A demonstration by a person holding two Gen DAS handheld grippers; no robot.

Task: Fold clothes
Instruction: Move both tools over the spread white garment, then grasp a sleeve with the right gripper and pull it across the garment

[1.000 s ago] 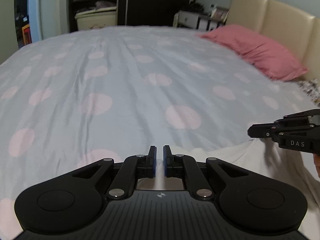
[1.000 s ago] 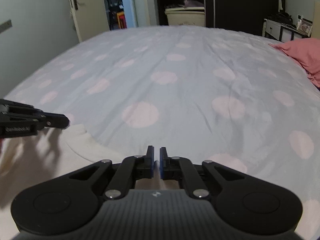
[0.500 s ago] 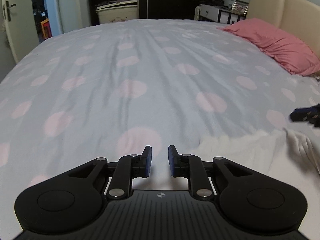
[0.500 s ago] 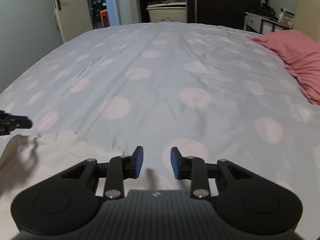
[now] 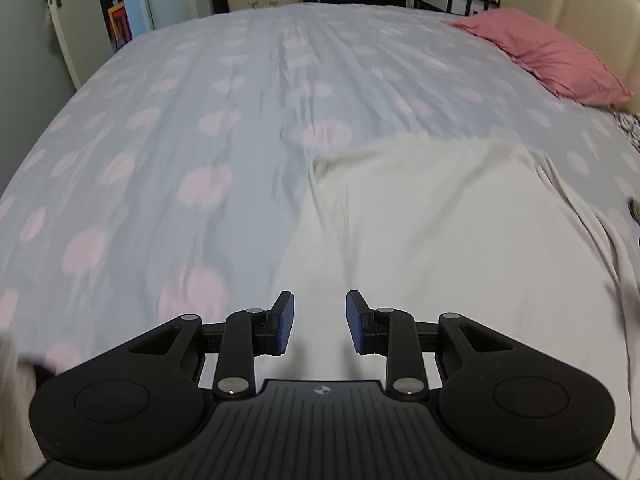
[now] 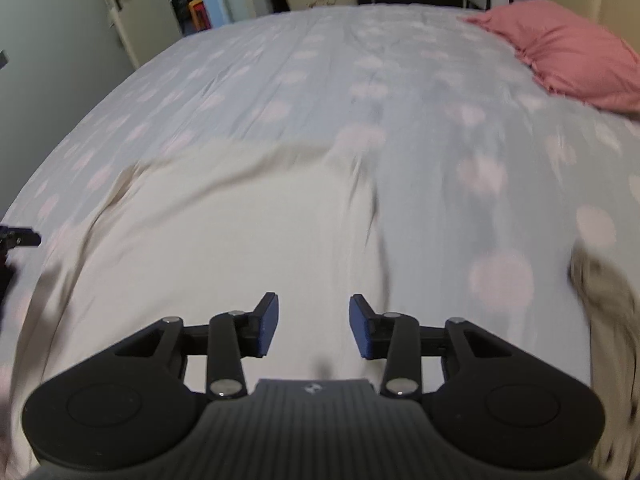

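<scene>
Bedding filled the left wrist view: a pale blue bedsheet (image 5: 224, 128) with pink dots, stretched over a wide bed. On its right half lay a cream garment (image 5: 440, 220), spread nearly flat with its far edge straight across and soft creases along its right side. The left gripper (image 5: 320, 322) hovered above the garment's near left part, its blue-padded fingers (image 5: 285, 322) well apart and holding nothing. A pink pillow (image 5: 556, 60) rested at the far right by a padded headboard (image 5: 580, 8). The picture was blurred, so the seams and kind of garment could not be told.

In the right wrist view the same cream garment (image 6: 240, 232) covered the left and middle of the sheet (image 6: 460, 128), with a dip in its far edge and long wrinkles down its left side. The right gripper (image 6: 313, 326) hung over the garment's near right part, fingers spread and empty. A tip of the left gripper (image 6: 22, 237) showed at the far left edge. A darker beige cloth (image 6: 608, 320) lay bunched at the lower right, just beside the garment.

Risk, as a judgement: the cloth looked thin and limp, so a pinch might catch the sheet beneath too, or take only one layer, and the fold would drag crooked. The wrinkled side edges could also be folded in.
</scene>
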